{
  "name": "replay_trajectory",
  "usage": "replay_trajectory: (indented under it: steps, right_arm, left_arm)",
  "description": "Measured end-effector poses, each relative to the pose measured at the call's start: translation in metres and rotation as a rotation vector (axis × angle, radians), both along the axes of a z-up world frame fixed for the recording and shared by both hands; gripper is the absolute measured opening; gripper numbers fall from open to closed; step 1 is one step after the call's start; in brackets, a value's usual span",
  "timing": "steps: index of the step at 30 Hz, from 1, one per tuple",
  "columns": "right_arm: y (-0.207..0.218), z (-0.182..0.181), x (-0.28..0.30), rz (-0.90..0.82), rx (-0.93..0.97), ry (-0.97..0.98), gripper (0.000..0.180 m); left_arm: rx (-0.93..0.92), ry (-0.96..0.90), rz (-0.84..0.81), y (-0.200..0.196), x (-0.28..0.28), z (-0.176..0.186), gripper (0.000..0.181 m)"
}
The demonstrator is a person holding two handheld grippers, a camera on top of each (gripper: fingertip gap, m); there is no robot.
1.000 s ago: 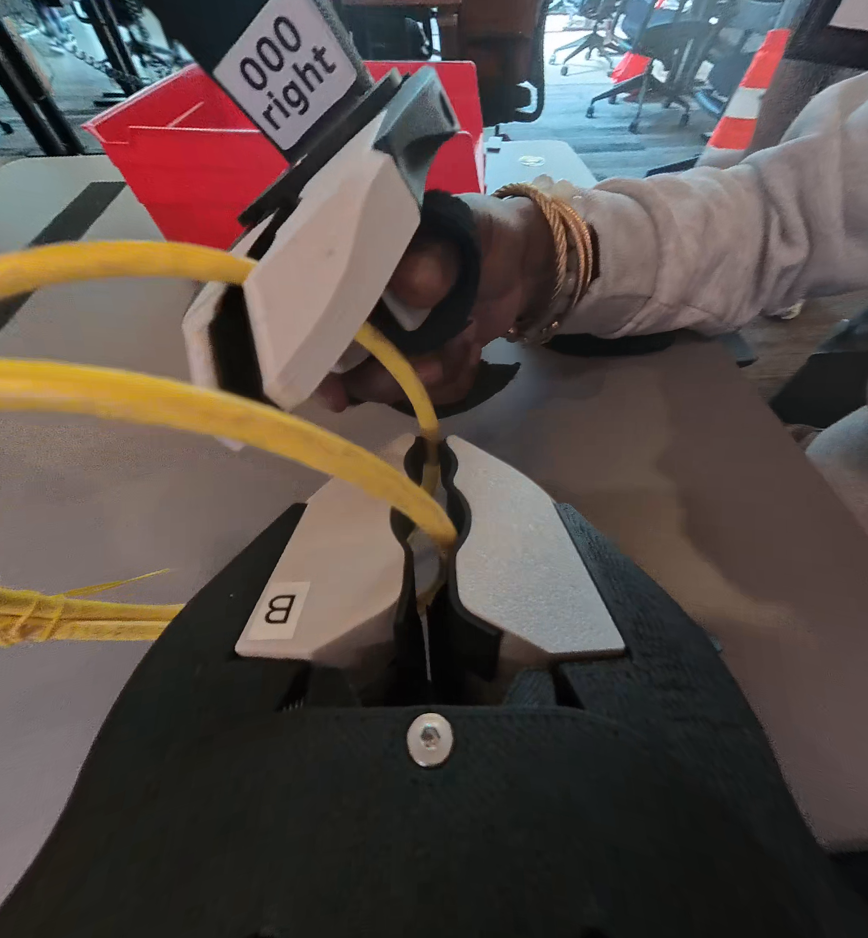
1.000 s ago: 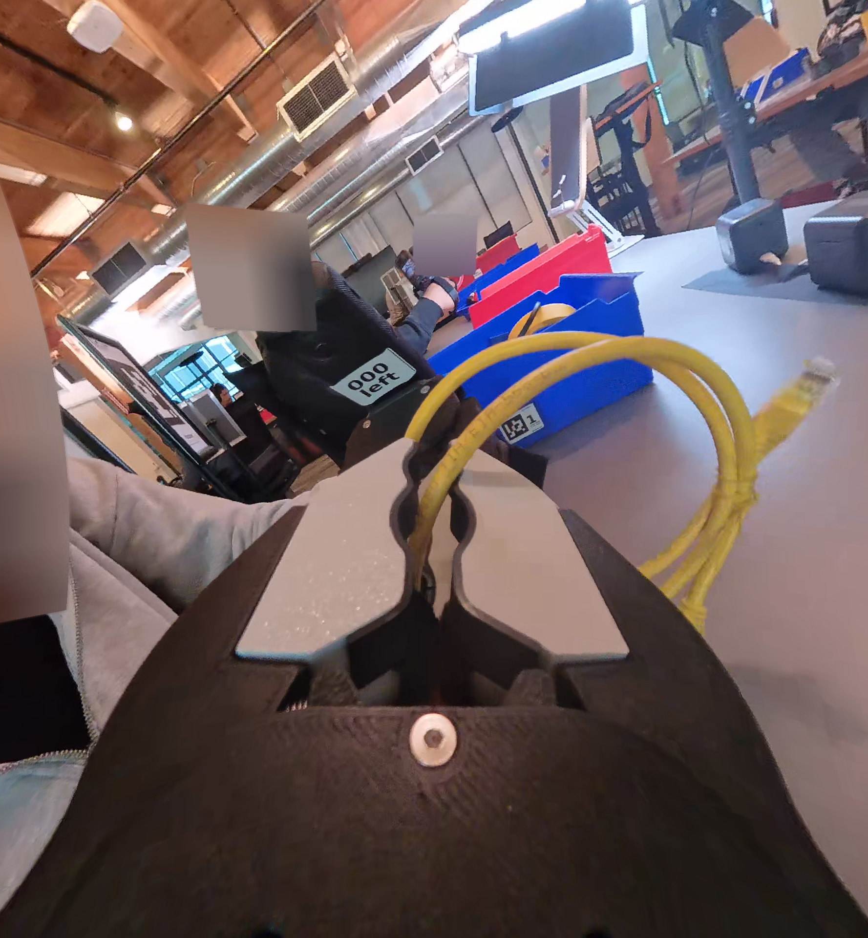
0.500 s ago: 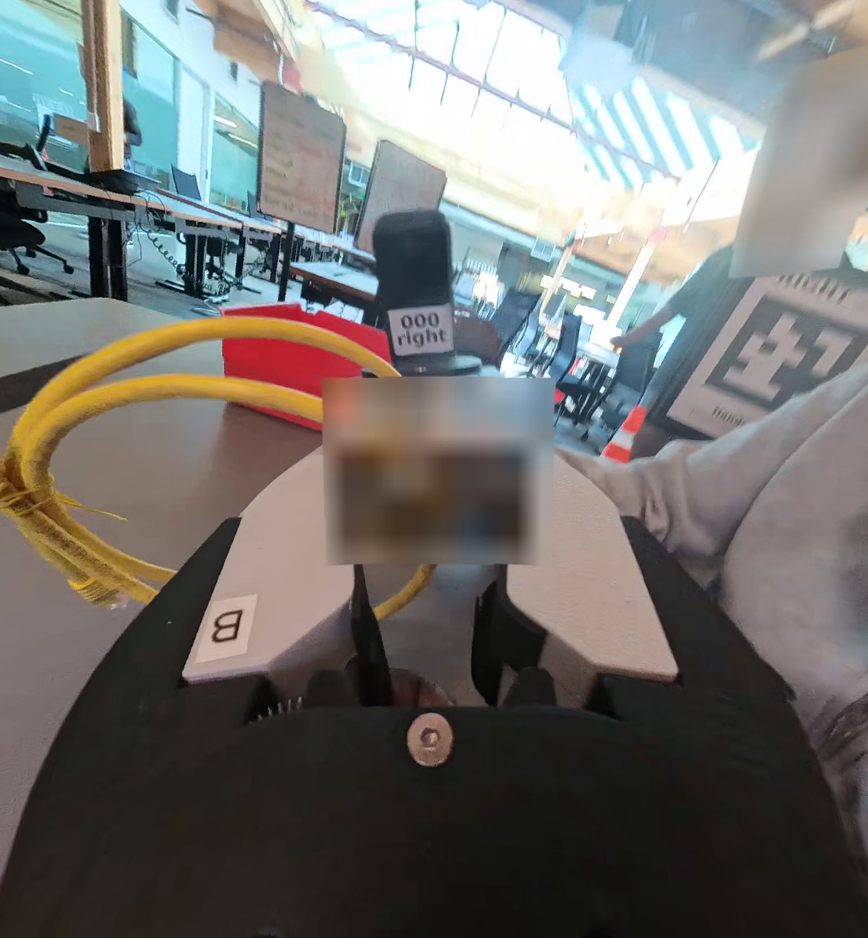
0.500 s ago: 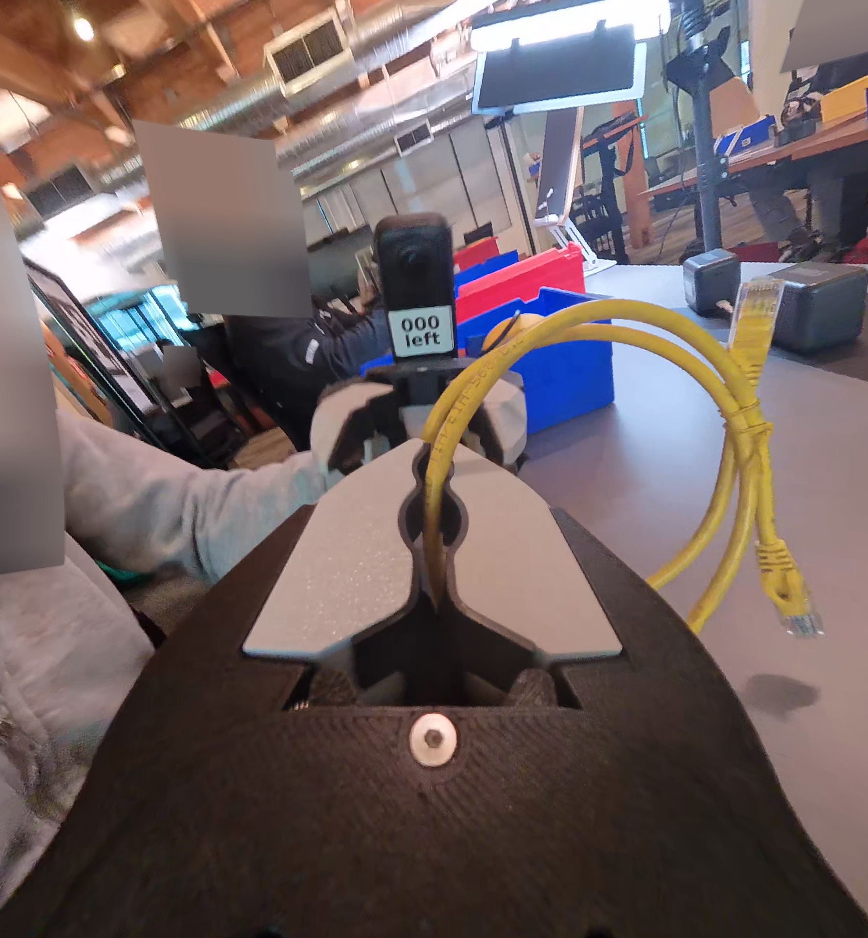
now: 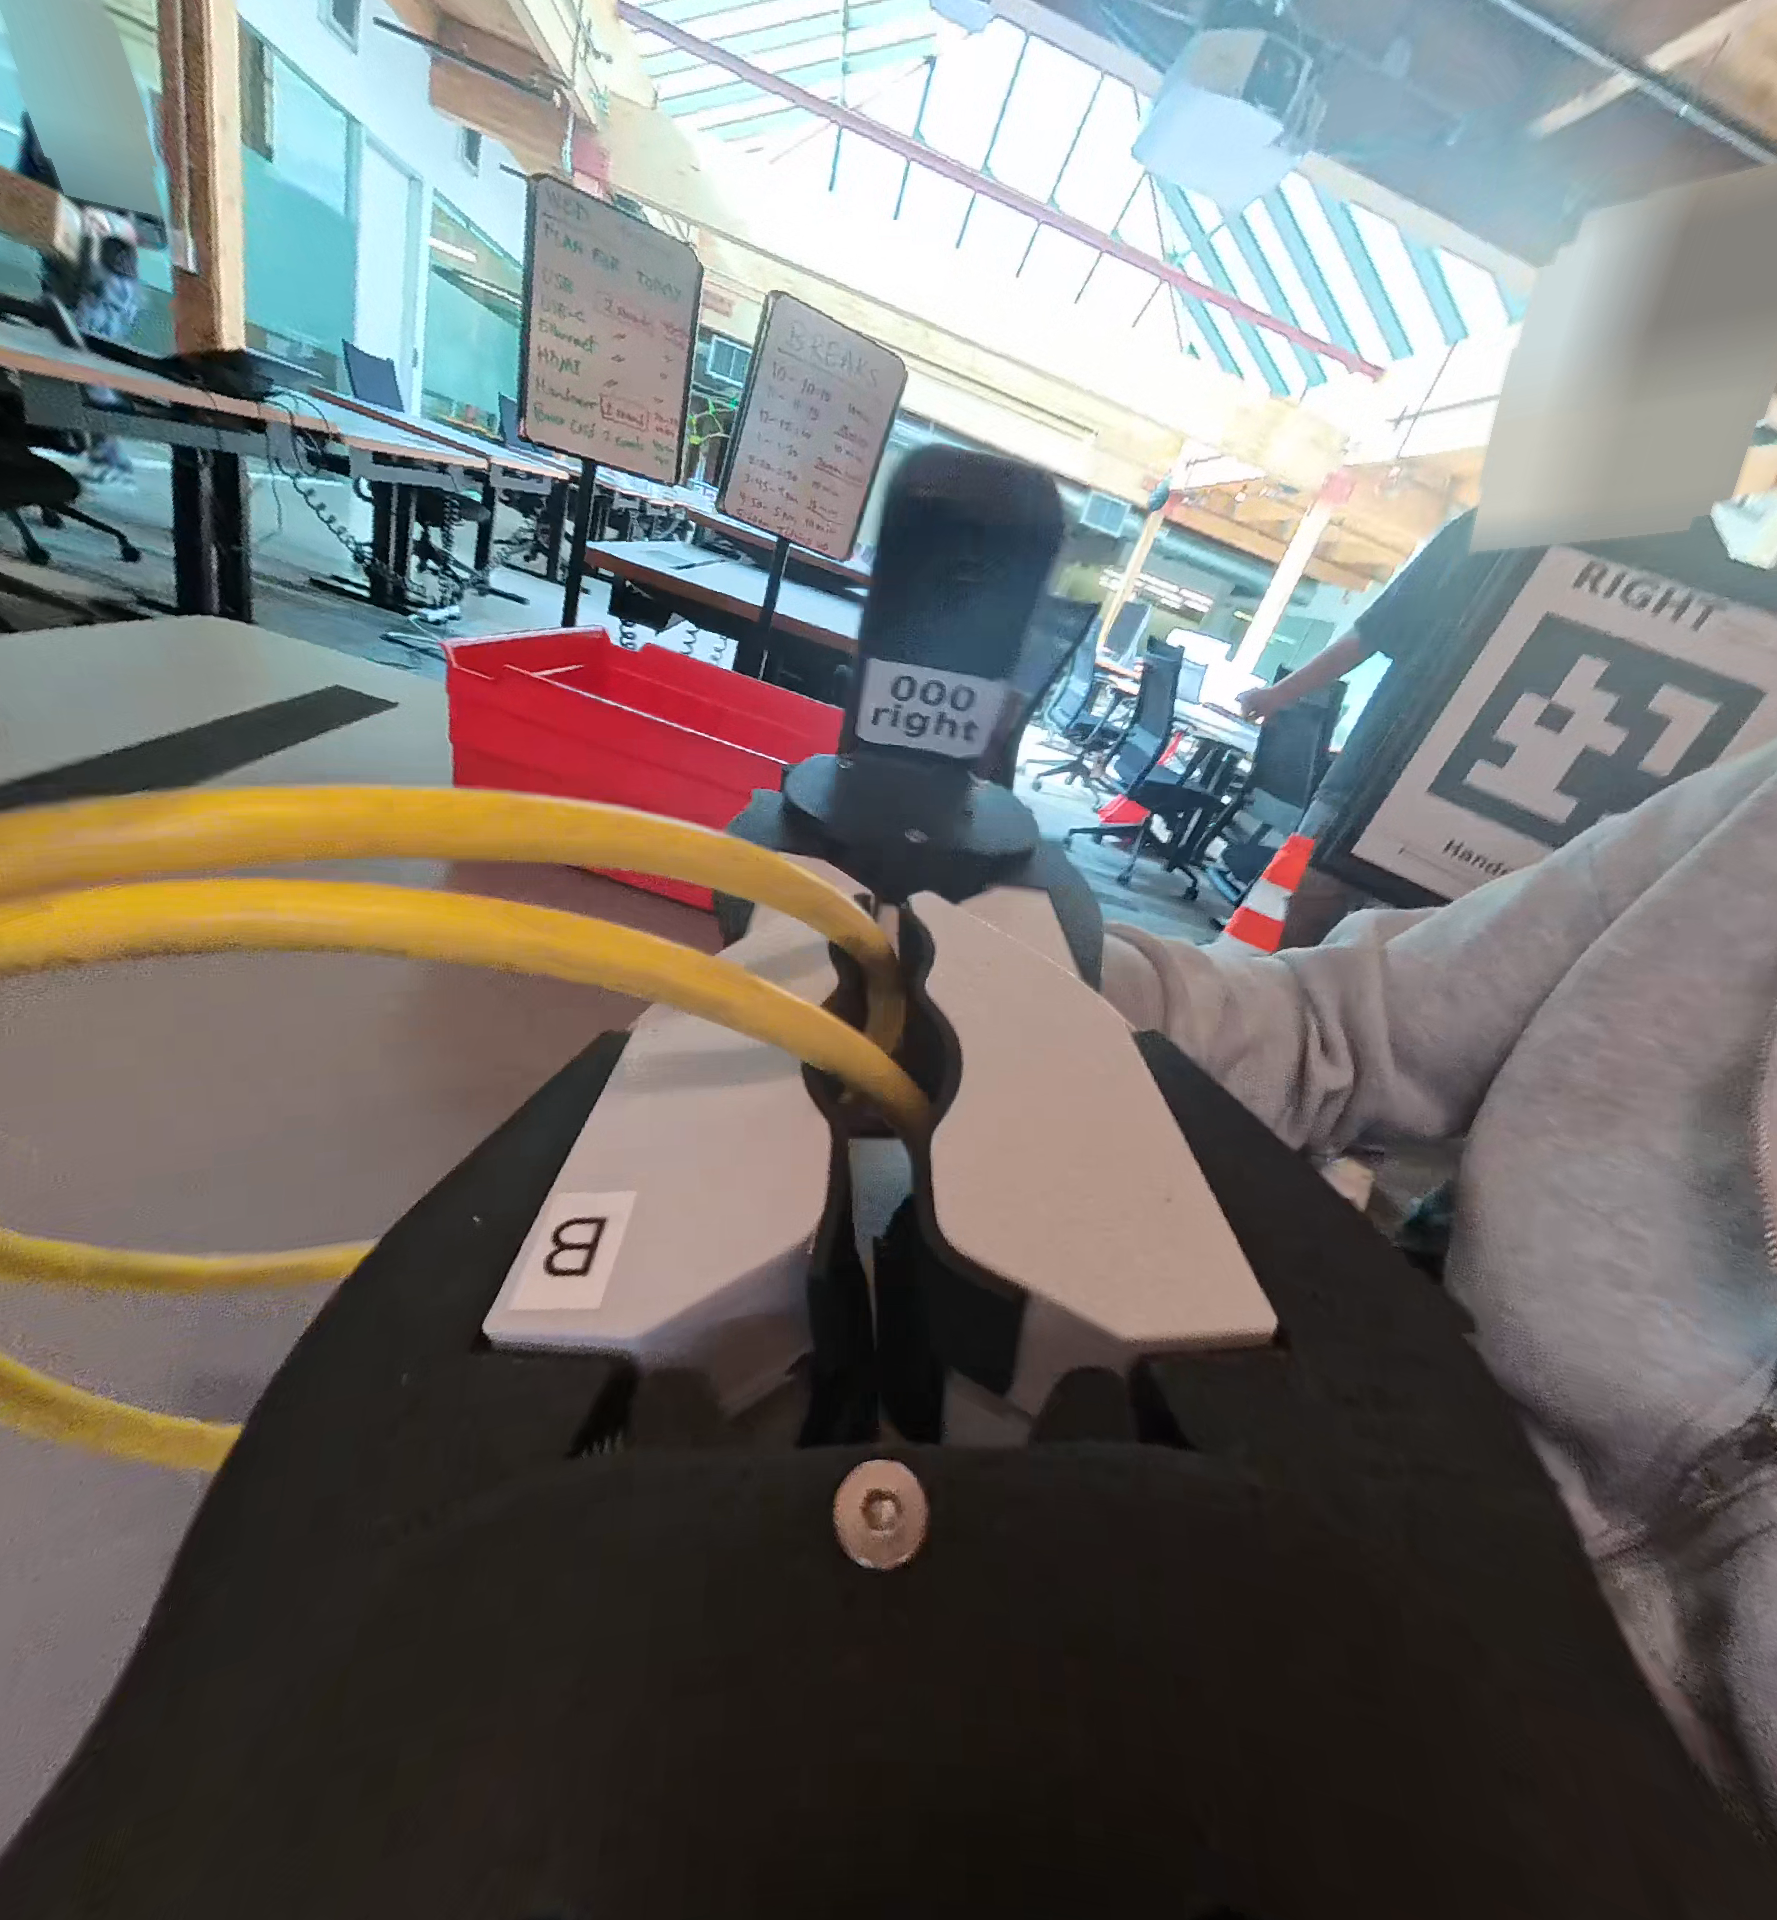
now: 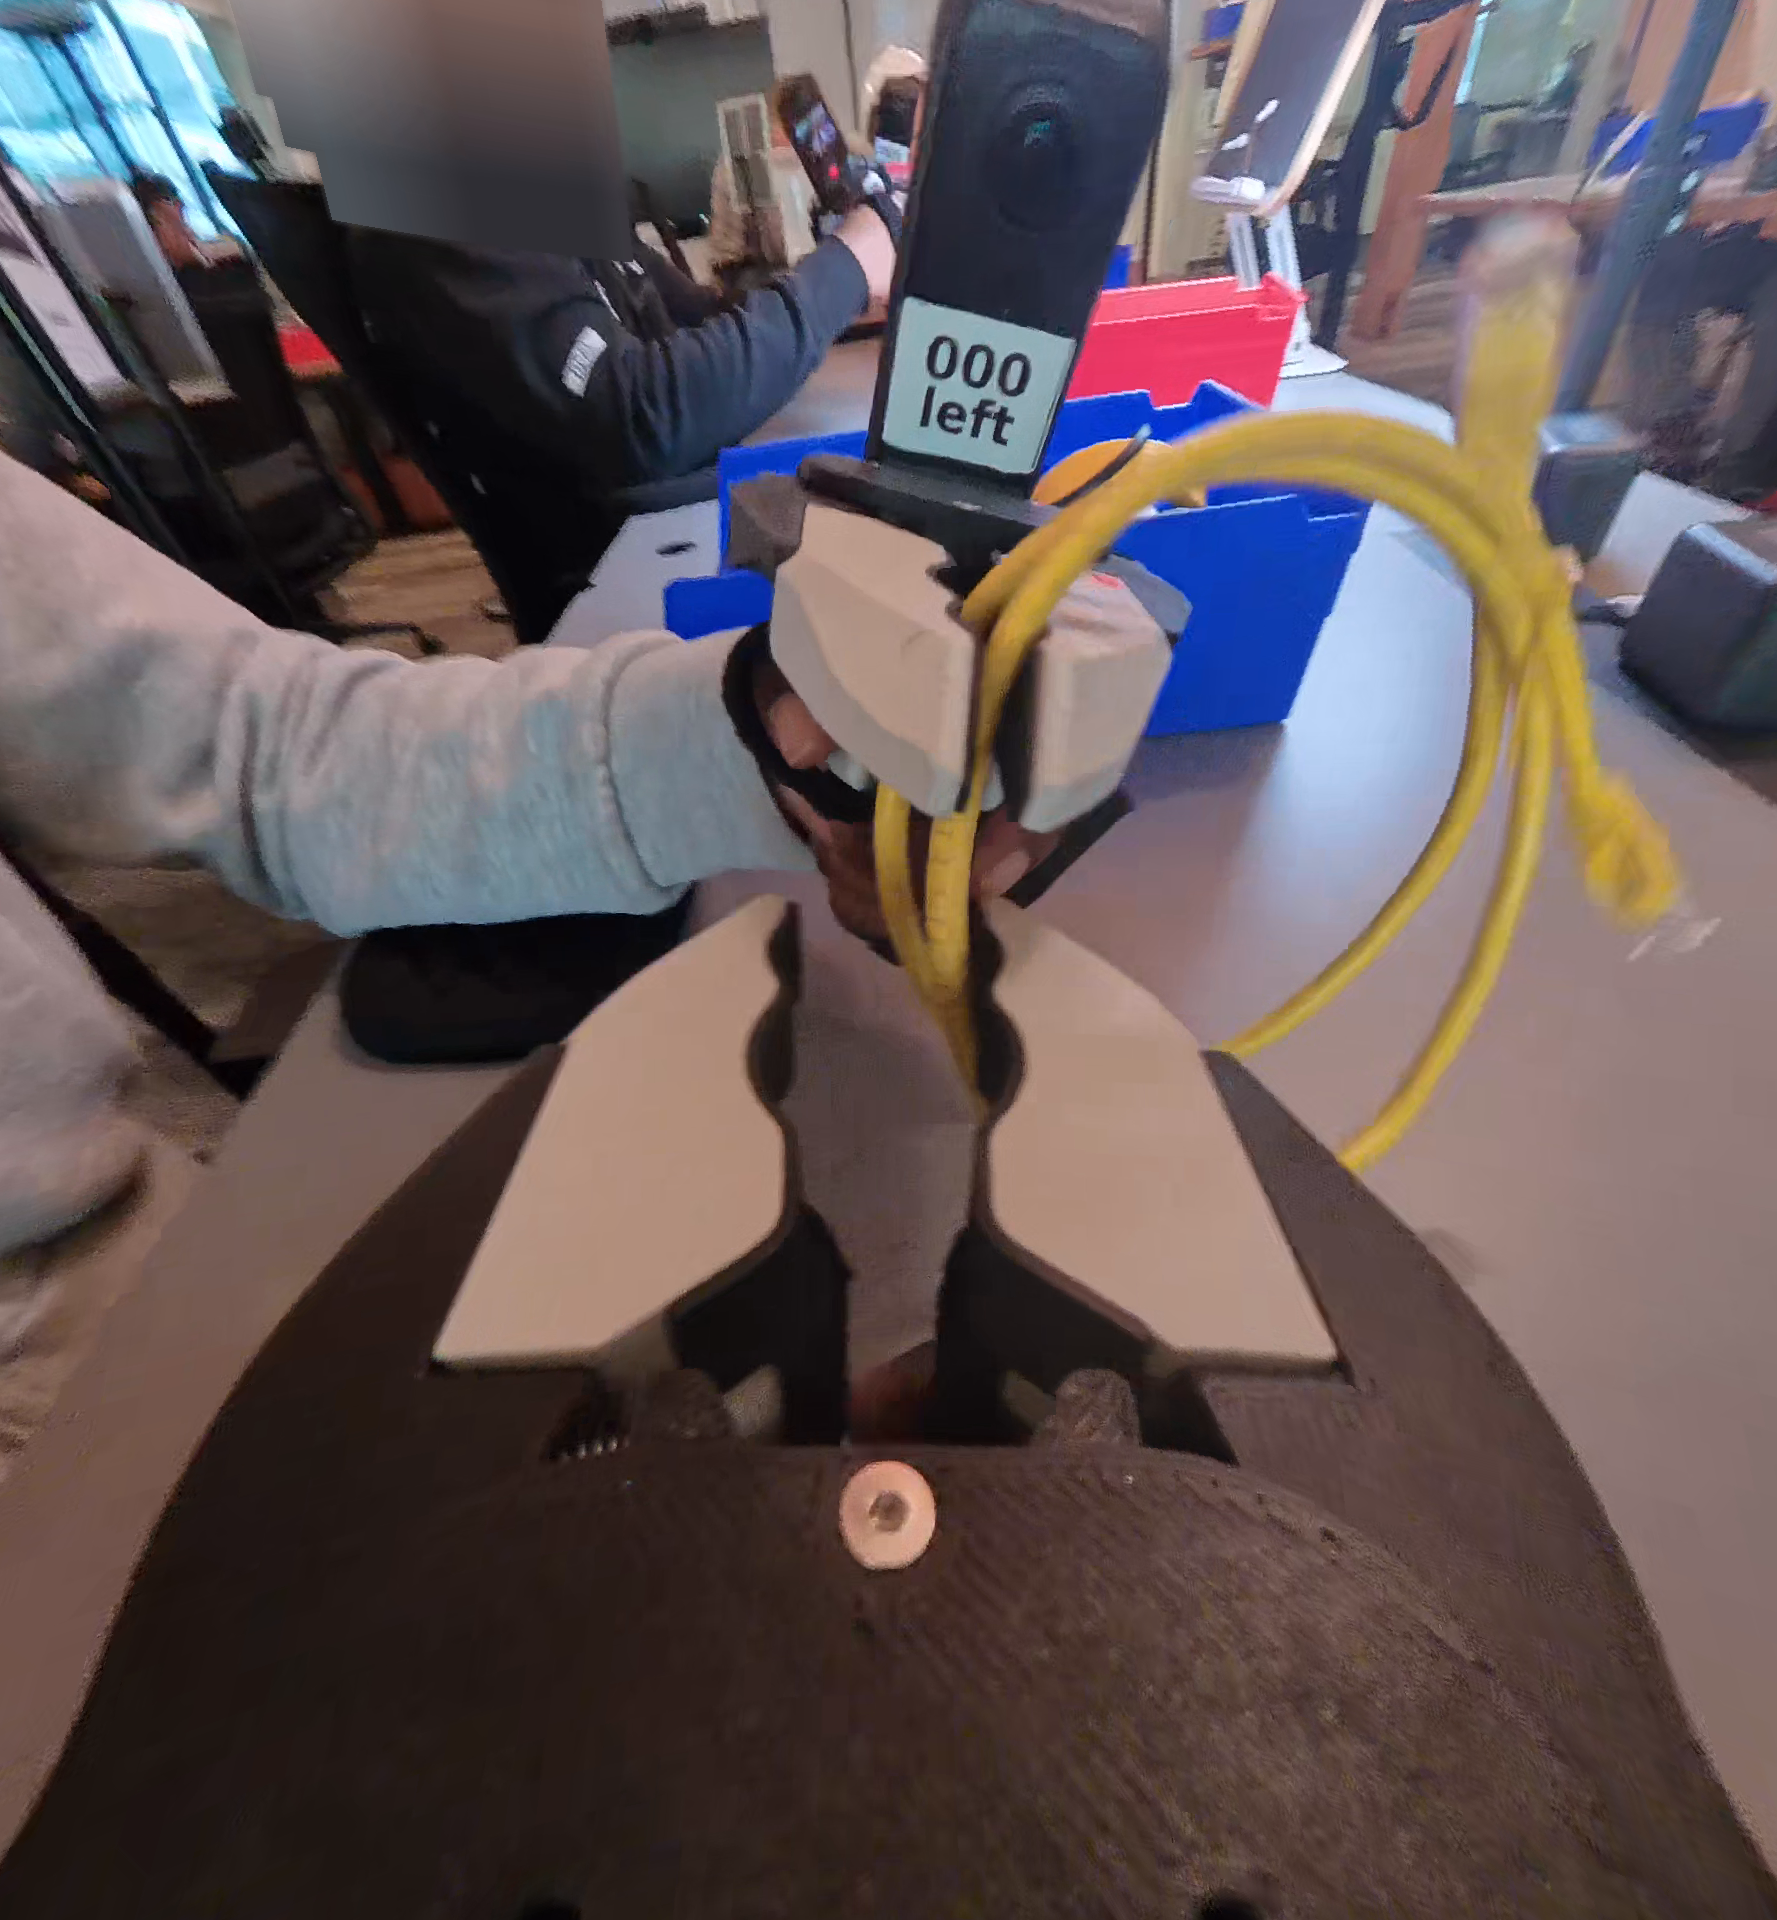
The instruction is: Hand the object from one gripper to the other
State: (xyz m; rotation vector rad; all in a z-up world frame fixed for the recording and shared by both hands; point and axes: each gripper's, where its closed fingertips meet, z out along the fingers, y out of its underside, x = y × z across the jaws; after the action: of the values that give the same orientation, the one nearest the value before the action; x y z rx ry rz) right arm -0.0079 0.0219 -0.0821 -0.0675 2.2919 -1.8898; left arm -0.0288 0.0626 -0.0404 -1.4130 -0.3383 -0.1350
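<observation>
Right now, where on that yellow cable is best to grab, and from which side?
The double strand opposite the tie, where the left gripper clamps the yellow network cable. Come from outside the loop: the two strands run parallel there, clear of the plug.

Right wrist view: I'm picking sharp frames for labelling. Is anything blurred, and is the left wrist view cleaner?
Right wrist view: the yellow cable smears at its connector ends, and the grey sleeve is soft at the left edge. Left wrist view: the gripper is crisp, the skylight is blown out, and the cable blurs leaving the frame on the left.
</observation>
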Motion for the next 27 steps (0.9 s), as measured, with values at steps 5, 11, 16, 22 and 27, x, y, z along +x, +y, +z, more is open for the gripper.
replay_trajectory:
  steps: [5, 11, 16, 22, 27]
  right_arm:
    - [0.017, 0.027, -0.013, 0.039, -0.147, -0.309, 0.050]
    - [0.014, 0.031, -0.022, 0.025, -0.208, -0.538, 0.045]
    - [0.014, 0.031, -0.021, 0.013, -0.217, -0.501, 0.000]
    - [0.016, 0.035, -0.019, 0.021, -0.227, -0.462, 0.000]
    - [0.010, 0.025, -0.013, 0.055, -0.154, -0.514, 0.032]
  left_arm:
    - [-0.172, 0.150, 0.023, 0.000, 0.003, -0.019, 0.004]
    - [-0.428, 0.283, -0.038, 0.018, 0.016, -0.057, 0.004]
    - [-0.470, 0.283, -0.047, 0.022, 0.016, -0.067, 0.004]
    - [-0.463, 0.278, -0.056, 0.019, 0.016, -0.066, 0.004]
    - [-0.507, 0.297, -0.075, 0.022, 0.020, -0.072, 0.004]
